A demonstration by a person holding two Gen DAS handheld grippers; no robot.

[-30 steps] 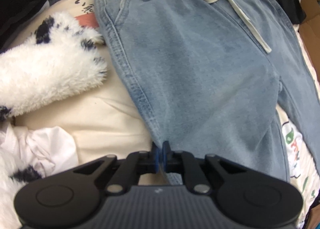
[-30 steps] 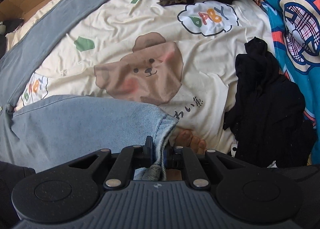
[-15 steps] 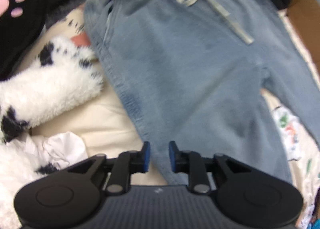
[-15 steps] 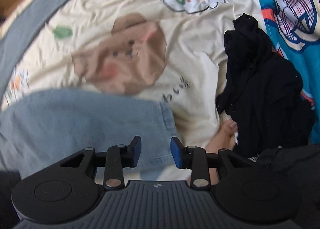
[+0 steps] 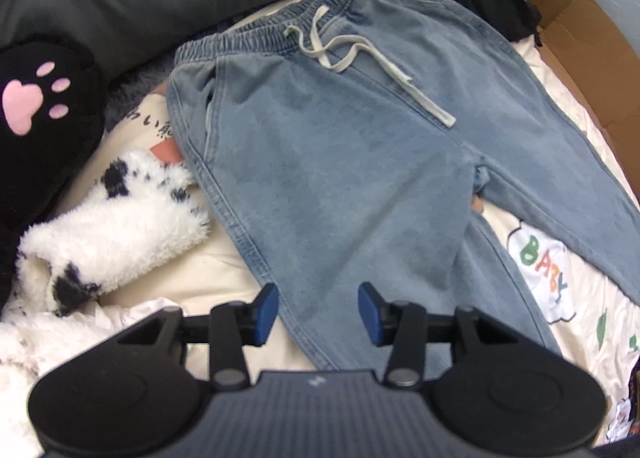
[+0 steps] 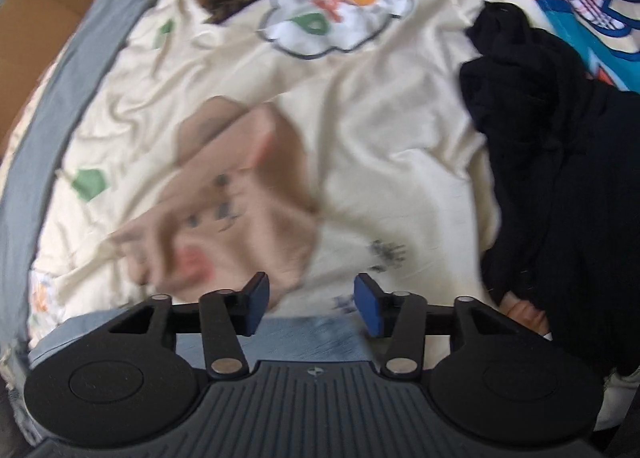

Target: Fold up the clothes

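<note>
While both my sets of fingers stand apart and hold nothing, the light blue jeans (image 5: 340,186) lie spread flat on the cream printed bedsheet (image 6: 380,130). Their long axis runs away from my left gripper (image 5: 318,308): the elastic waistband (image 5: 280,34) with its white drawstring (image 5: 360,58) is at the far end, and the legs come back toward me. One leg passes right under my left fingers; the other splays off to my right, leaving a wedge of sheet between them. Just beside the jeans' left seam lies a white fluffy garment with black spots (image 5: 112,226), touching or nearly touching it near the hip. A black cushion with a pink paw print (image 5: 36,106) sits farther left, and brown cardboard (image 5: 580,58) borders the far right.

From my right gripper (image 6: 312,304), a hem of the jeans (image 6: 304,342) lies directly under the fingers. Ahead is open sheet with a bear print. A black garment (image 6: 560,178) is heaped to the right, and the other leg (image 6: 60,118) runs along the left edge.
</note>
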